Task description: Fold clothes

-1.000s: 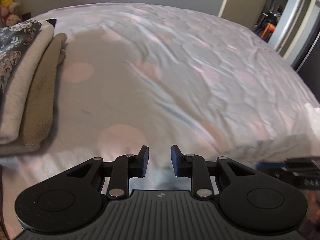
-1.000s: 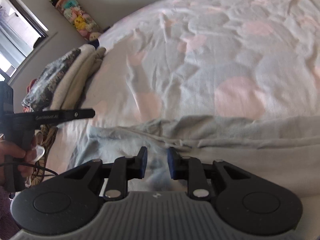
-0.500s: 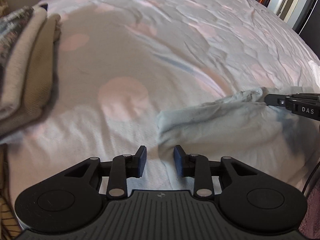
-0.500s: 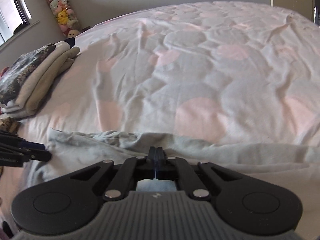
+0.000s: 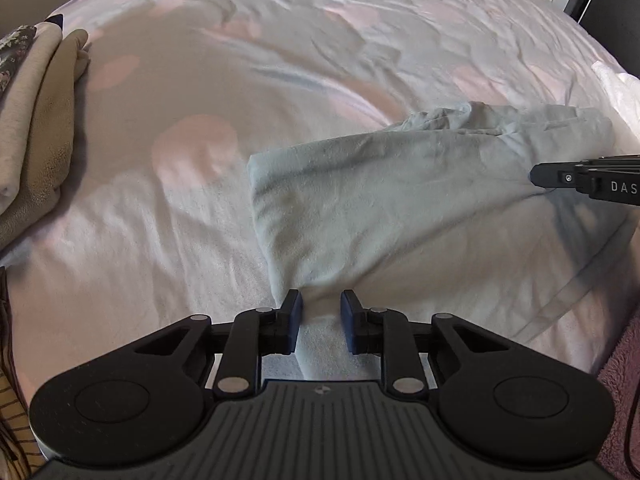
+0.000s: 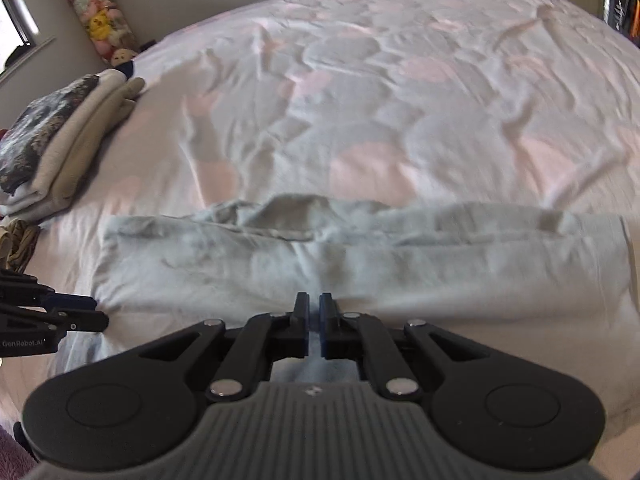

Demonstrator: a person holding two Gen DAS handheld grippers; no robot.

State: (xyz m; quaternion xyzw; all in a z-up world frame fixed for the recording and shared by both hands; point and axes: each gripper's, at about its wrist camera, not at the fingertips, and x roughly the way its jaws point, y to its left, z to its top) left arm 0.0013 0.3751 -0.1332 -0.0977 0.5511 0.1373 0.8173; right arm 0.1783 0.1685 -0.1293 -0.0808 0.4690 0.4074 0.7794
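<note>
A pale grey-blue garment (image 5: 400, 200) (image 6: 280, 264) lies in a long strip across the near part of the bed. My left gripper (image 5: 320, 310) points down at its left near corner; a fold of the cloth stands between the closing jaws, with the pads still a little apart. In the right wrist view the left gripper (image 6: 80, 318) shows side-on at that corner. My right gripper (image 6: 314, 312) is nipped on the garment's near edge at mid-length, its jaws opening by a narrow slit with cloth in it. Its tip (image 5: 538, 176) shows at the right of the left wrist view.
The pink-and-grey dotted bed sheet (image 5: 280, 40) (image 6: 400, 100) stretches far behind the garment. A stack of folded clothes (image 5: 36, 128) (image 6: 60, 140) sits at the bed's left edge. Plush toys (image 6: 100, 20) hang on the wall beyond. A pink fluffy fabric (image 5: 624, 360) is at the lower right.
My left gripper has come down to the garment's corner, which now sits between its jaws. My right gripper went from open to shut on the garment's near edge.
</note>
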